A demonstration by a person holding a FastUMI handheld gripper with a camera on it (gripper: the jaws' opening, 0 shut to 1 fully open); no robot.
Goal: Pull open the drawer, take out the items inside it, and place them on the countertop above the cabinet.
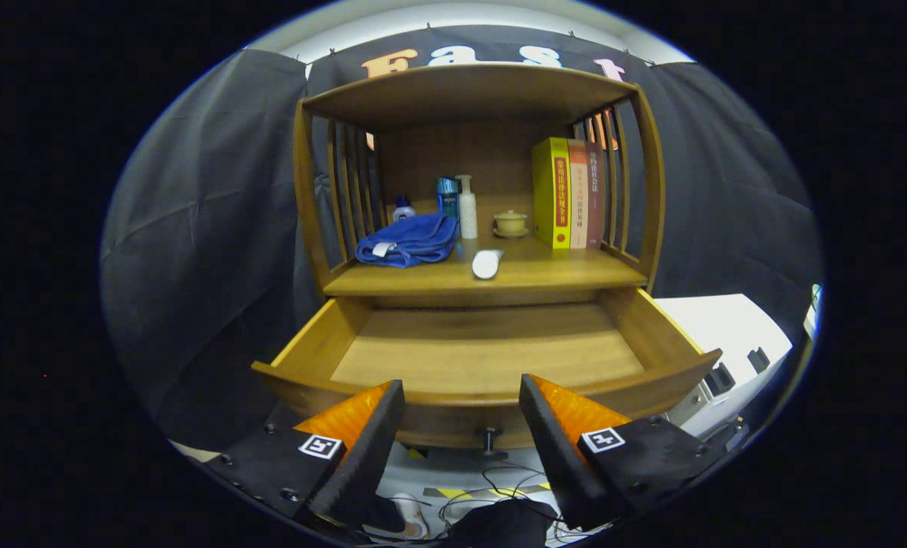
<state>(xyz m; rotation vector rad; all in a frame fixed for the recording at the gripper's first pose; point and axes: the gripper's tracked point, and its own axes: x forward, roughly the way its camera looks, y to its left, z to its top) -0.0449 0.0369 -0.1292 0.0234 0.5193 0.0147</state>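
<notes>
The wooden cabinet's drawer stands pulled out toward me, and its inside bottom shows bare wood. Its small knob hangs on the drawer front, between my fingers. My gripper is open, the two fingers spread wide just in front of the drawer's front panel, holding nothing. On the countertop above the drawer lie a blue towel on the left and a white oblong object near the front edge.
Further back on the countertop stand a small bottle, a teal box, a white pump bottle, a small lidded cup and three upright books. A shelf roof spans above. A white box sits right; cables lie below.
</notes>
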